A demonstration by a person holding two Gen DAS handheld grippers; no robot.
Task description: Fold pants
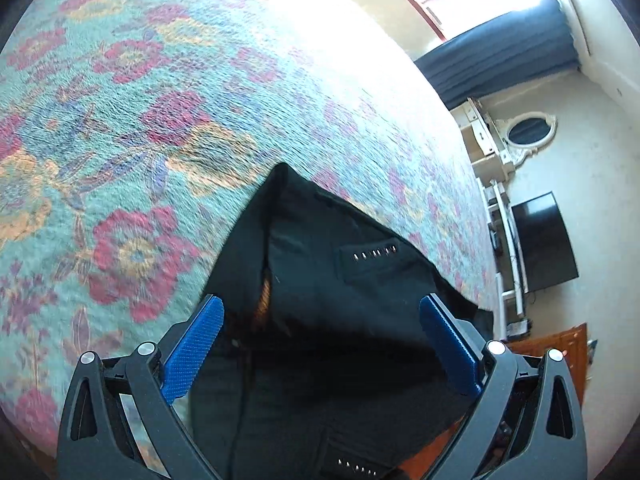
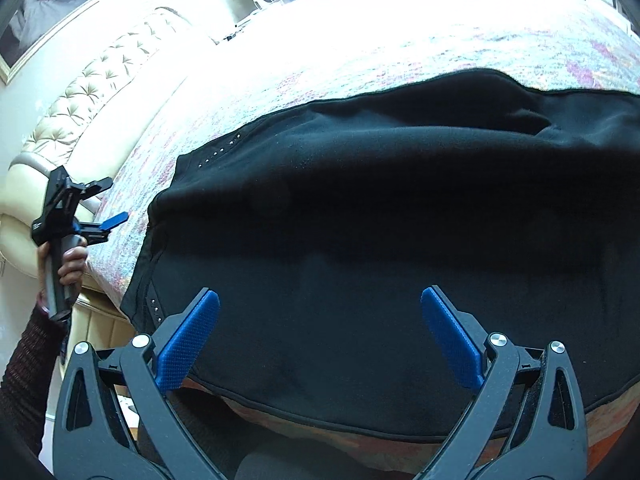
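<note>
Black pants (image 2: 360, 220) with small silver studs lie spread across a floral bedspread (image 1: 140, 120), near the bed's front edge. In the left wrist view the waist end of the pants (image 1: 340, 280) runs under my left gripper (image 1: 320, 308), which hovers open above it with nothing between its blue pads (image 1: 196, 344). My right gripper (image 2: 320, 300) is open too, wide over the middle of the cloth near its front hem. In the right wrist view the left gripper (image 2: 80, 216) shows at the far left, held in a hand (image 2: 72, 264), beside the pants' studded end.
A cream tufted headboard (image 2: 100, 96) bounds the bed's left side in the right wrist view. In the left wrist view a dark television (image 1: 544, 240), white shelving (image 1: 504, 216) and a blue curtain (image 1: 500, 56) stand beyond the bed's far edge.
</note>
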